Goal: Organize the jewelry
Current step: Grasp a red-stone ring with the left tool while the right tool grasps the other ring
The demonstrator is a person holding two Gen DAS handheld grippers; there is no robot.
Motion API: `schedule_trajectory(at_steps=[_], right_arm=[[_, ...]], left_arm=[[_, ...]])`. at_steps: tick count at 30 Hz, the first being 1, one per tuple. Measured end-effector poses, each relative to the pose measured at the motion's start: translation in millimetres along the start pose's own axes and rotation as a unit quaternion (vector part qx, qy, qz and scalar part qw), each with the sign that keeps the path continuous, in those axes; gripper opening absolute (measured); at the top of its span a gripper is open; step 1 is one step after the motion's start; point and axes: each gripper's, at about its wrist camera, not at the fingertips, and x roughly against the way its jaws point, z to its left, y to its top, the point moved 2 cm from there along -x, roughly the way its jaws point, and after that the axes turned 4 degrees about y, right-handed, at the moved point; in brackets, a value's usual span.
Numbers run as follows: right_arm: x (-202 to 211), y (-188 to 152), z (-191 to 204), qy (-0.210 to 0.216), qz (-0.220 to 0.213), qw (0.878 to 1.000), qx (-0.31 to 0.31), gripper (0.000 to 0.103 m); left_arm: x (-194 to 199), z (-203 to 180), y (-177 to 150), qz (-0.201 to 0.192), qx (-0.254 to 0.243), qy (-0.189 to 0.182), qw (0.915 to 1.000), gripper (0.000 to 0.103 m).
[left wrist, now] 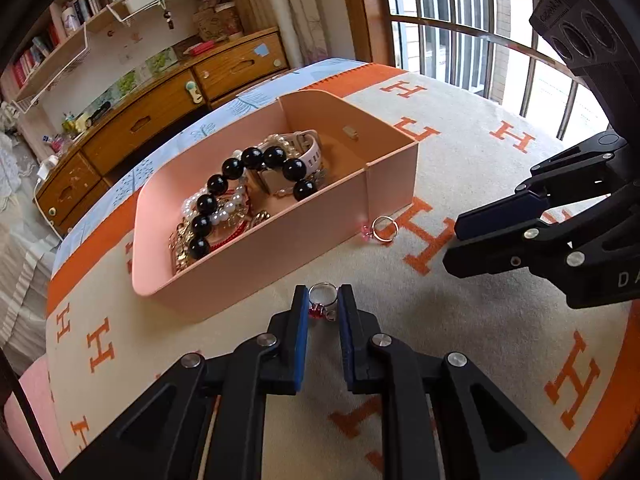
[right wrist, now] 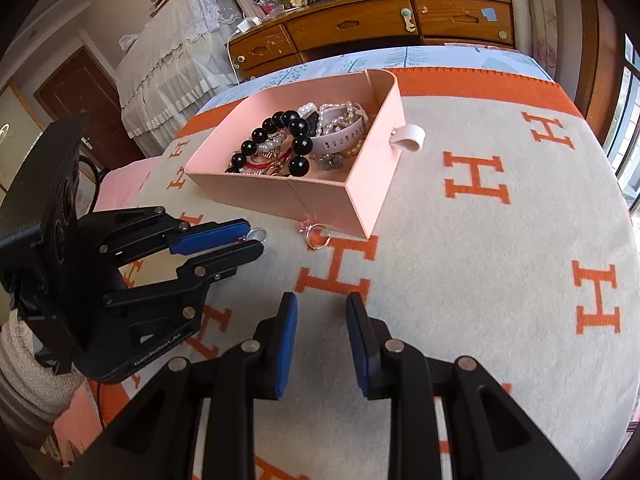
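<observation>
A pink tray (left wrist: 256,248) holds a black bead bracelet (left wrist: 250,160), pearl strands, a pale watch and other jewelry; it also shows in the right wrist view (right wrist: 320,196). My left gripper (left wrist: 323,300) is shut on a silver ring with a red stone (left wrist: 322,298), low over the blanket in front of the tray; the ring also shows in the right wrist view (right wrist: 256,235). A second ring with a pink stone (left wrist: 382,229) lies on the blanket by the tray's near corner (right wrist: 316,236). My right gripper (right wrist: 322,312) is open and empty, a little short of that ring.
The tray stands on a cream blanket with orange H marks (right wrist: 500,240) over a bed. A wooden dresser (right wrist: 360,28) stands behind, a barred window (left wrist: 460,32) at the right. A white loop handle (right wrist: 410,138) sticks out from the tray's side.
</observation>
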Motion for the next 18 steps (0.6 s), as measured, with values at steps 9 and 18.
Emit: schedule_trajectory(at_steps=[9, 18], right_arm=[[-22.1, 19.2, 24.1, -0.052, -0.013, 0.997, 0.048, 0.026], [-34.5, 28.6, 34.8, -0.110, -0.022, 0.990, 0.081, 0.026]], left_arm=[[14.2, 25.0, -24.8, 0.032, 0.121, -0.017, 0.9920, 0.012], [21.9, 42.0, -46.8, 0.029, 0.165, -0.044, 0.9850, 0.012]])
